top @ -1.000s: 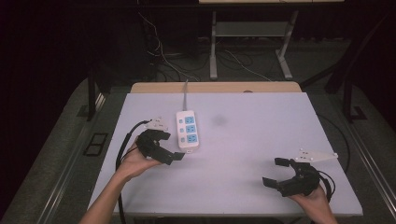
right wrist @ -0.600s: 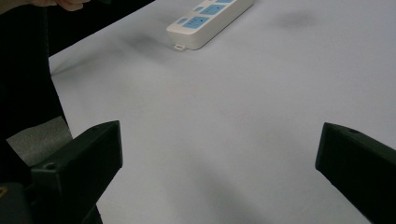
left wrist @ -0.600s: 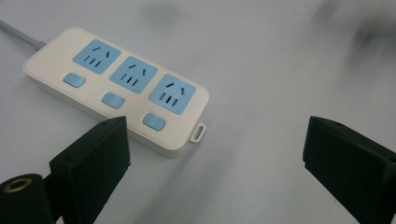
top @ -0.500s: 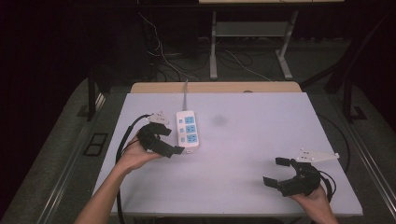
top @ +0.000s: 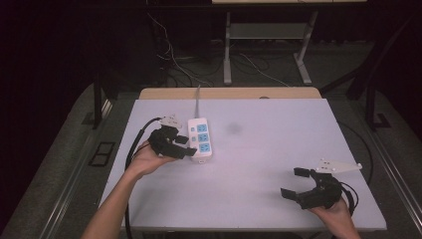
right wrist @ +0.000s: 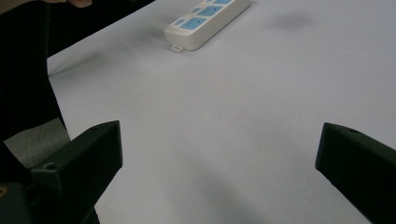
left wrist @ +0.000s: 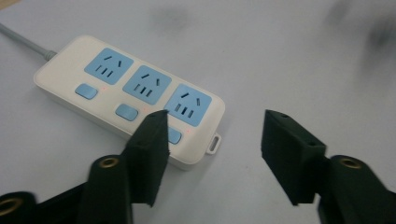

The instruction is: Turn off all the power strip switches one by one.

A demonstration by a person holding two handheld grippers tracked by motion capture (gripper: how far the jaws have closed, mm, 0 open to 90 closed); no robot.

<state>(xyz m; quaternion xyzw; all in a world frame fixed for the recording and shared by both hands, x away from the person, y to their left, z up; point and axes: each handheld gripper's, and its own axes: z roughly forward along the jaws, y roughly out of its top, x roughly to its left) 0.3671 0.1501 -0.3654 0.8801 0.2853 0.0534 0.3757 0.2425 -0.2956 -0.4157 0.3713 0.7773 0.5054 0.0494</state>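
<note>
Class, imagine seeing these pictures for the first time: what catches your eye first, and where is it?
A white power strip with three blue sockets lies left of centre on the pale table. The left tool, jaws open, sits right beside it. The right tool rests open near the table's front right corner, far from the strip.

Two matte black two-jaw grippers, the left one [top: 185,148] and the right one [top: 294,182], each with thick blocky jaws pierced by small screw holes and brass-coloured pivot rivets at the base. Topped by a pale grey three-cornered plate [top: 338,166], trailed by a black cable [top: 141,133] off the rear. Bare forearms, no sleeves.
</note>
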